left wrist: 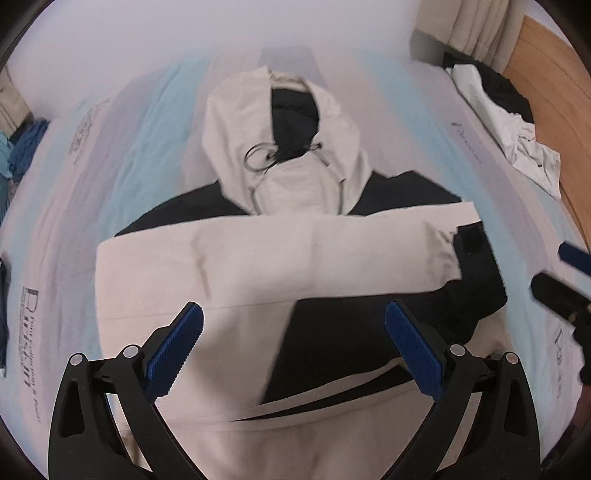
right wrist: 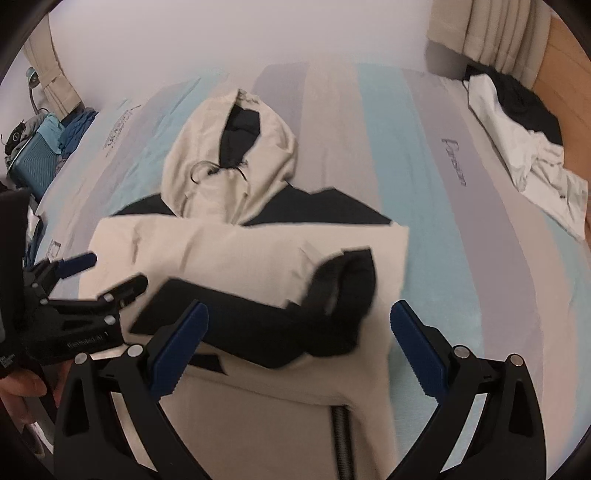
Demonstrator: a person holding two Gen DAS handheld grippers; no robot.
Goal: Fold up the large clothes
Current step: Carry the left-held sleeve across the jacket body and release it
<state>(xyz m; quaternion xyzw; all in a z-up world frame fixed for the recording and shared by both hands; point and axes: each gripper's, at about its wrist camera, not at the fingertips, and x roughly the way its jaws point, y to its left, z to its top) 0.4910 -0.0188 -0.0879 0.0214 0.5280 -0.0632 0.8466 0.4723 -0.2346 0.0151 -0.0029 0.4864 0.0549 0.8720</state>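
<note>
Bedroom — striped bed [right wrist: 424, 206], curtains [right wrist: 491, 29]

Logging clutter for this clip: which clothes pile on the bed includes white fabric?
The white-and-black pile by the wooden headboard; the other pile is blue.

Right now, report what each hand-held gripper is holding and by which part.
Nothing is held. The left hand-held gripper and the right hand-held gripper are both open above the cream-and-black hooded jacket, which lies on the bed.
</note>
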